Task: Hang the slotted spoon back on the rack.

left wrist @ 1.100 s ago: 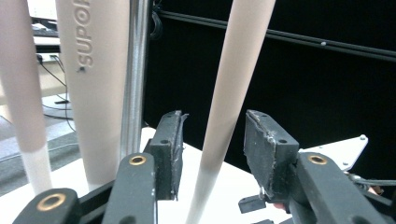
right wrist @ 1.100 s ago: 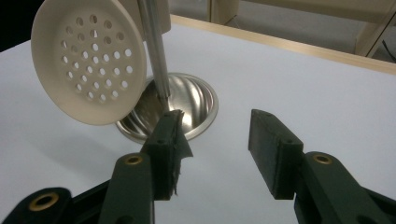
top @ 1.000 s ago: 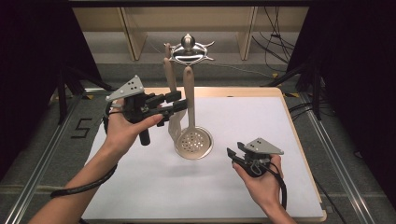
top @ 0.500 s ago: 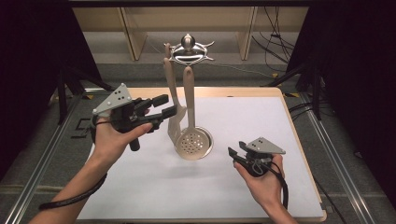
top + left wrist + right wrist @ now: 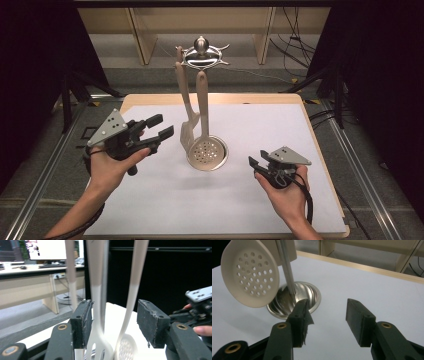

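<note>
At about nine o'clock on the white table top (image 5: 165, 200), the left gripper (image 5: 159, 127) is hovering with its black jaws spread wide; they have just been opening, and nothing is pinched between them. Seen along those jaws in the left gripper view, the pale slotted spatula (image 5: 96, 290) and the cream perforated skimmer spoon (image 5: 132, 290) are hanging just ahead, their handles framed by the gap between the pads.

At the table's centre, both utensils are dangling from the polished steel hanging stand (image 5: 201, 52), the spatula (image 5: 186, 125) at its seven o'clock and the skimmer (image 5: 207, 150) resting over the round steel base (image 5: 223, 152).

My worry is that, closing from here, the wide jaws may be catching both handles at once, or knocking one so it is swinging off its hook. A sideways pull may also be tipping the slim stand.

At four o'clock the right gripper (image 5: 256, 165) is waiting low over the table, jaws parted and empty, and in its own view the skimmer bowl (image 5: 249, 275) is close, so a swinging utensil could strike it.
</note>
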{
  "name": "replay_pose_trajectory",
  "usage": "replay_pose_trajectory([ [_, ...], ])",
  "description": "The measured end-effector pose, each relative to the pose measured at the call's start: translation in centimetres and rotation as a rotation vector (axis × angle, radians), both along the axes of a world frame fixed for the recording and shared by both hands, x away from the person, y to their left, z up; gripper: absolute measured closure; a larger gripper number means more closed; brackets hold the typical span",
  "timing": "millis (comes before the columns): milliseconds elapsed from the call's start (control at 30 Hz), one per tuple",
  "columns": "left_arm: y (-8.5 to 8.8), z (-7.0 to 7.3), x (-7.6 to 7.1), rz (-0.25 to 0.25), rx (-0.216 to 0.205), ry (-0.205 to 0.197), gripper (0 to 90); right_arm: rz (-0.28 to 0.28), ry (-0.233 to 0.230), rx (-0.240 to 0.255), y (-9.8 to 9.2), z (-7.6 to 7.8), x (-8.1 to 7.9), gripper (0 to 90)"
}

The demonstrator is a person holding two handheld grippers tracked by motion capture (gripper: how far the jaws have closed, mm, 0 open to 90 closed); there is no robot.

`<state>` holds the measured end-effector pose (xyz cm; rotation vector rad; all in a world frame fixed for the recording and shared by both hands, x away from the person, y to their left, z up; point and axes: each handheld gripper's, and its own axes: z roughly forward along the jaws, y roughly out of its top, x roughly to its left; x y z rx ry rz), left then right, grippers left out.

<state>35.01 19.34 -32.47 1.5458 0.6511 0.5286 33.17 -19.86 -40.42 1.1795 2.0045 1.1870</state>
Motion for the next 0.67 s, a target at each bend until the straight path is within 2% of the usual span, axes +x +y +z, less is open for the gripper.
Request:
replay_pose_trajectory([
  [67, 0.4, -0.9, -0.1, 0.021, 0.003, 0.0, 44.9, -0.002, 0.007, 0.017, 0.0, -0.1, 0.0, 53.1],
  [133, 0.8, -2.1, -0.3, 0.044, 0.004, 0.01, 44.9, -0.031, 0.04, 0.04, 0.0, -0.1, -0.3, 53.0],
  [167, 1.0, -2.8, -0.3, 0.051, 0.007, 0.012, 44.9, -0.023, 0.017, 0.031, -0.1, -0.3, -0.1, 53.0],
  [267, 1.4, -4.9, -0.4, 0.068, 0.026, 0.016, 44.9, -0.017, 0.014, 0.007, -0.6, -0.4, 0.0, 52.8],
  [300, 1.6, -5.6, -0.5, 0.078, 0.024, 0.016, 44.9, -0.037, 0.037, 0.035, -0.5, -0.5, -0.2, 52.8],
  [333, 1.7, -6.3, -0.6, 0.088, 0.029, 0.02, 44.9, -0.04, 0.034, 0.045, -0.4, -0.6, -0.2, 52.7],
  [367, 1.8, -6.9, -0.7, 0.095, 0.028, 0.028, 44.9, -0.023, 0.02, 0.033, -0.6, -0.6, 0.0, 52.7],
  [433, 2.1, -8.2, -0.8, 0.11, 0.031, 0.037, 44.9, -0.022, 0.029, 0.028, -0.8, -0.6, 0.0, 52.6],
  [467, 2.2, -8.8, -0.7, 0.109, 0.031, 0.029, 44.9, -0.046, 0.033, 0.052, -0.7, -0.7, -0.1, 52.4],
  [533, 2.3, -9.7, -0.7, 0.126, 0.028, 0.058, 45.0, -0.045, 0.029, 0.054, -0.8, -0.7, -0.1, 52.2],
  [567, 2.4, -10.3, -0.6, 0.127, 0.025, 0.066, 45.0, -0.045, 0.033, 0.038, -1.0, -0.7, -0.1, 52.1],
  [600, 2.4, -10.6, -0.6, 0.126, 0.031, 0.069, 44.9, -0.048, 0.045, 0.051, -1.0, -0.7, -0.2, 51.9],
  [667, 2.4, -10.9, -0.4, 0.124, 0.039, 0.078, 45.0, -0.043, 0.024, 0.057, -1.1, -0.9, -0.1, 51.8],
])
